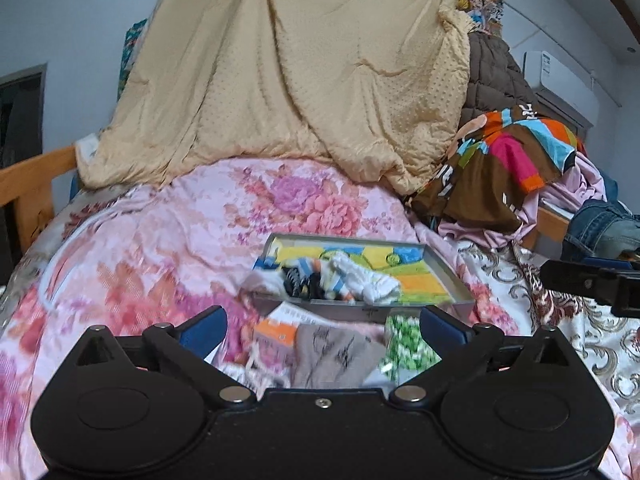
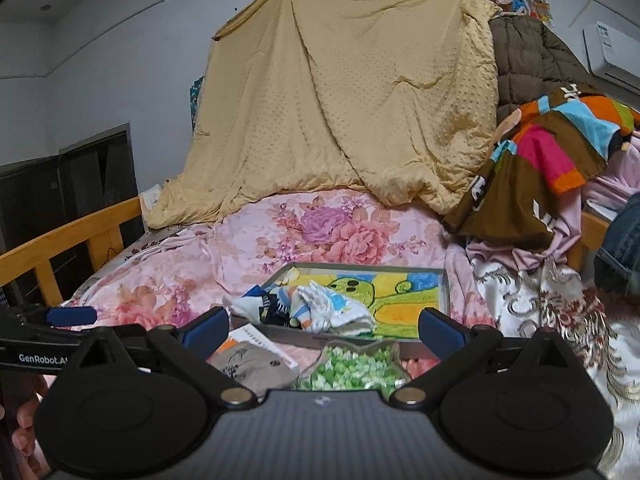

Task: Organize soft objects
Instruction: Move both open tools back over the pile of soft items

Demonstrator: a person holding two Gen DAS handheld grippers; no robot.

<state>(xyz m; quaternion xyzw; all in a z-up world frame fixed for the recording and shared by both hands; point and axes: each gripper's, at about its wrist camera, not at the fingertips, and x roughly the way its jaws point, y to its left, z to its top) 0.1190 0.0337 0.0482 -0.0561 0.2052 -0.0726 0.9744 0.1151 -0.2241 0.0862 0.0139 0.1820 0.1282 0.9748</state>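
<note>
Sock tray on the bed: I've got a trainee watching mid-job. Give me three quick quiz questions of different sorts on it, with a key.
1. True or false: the left claw is shut on a sock.
2. Where does the pile of socks lie in the tray? A) near-left part B) far-right corner C) outside it
3. Fill in: the green patterned sock lies in front of the tray, to the ____ of the grey sock.

Key: 1 false, both claws are open with nothing between them. 2 A. 3 right.

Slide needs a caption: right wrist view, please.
Open right gripper over green-patterned sock and grey sock, before a grey tray of socks on floral bedding.
</note>
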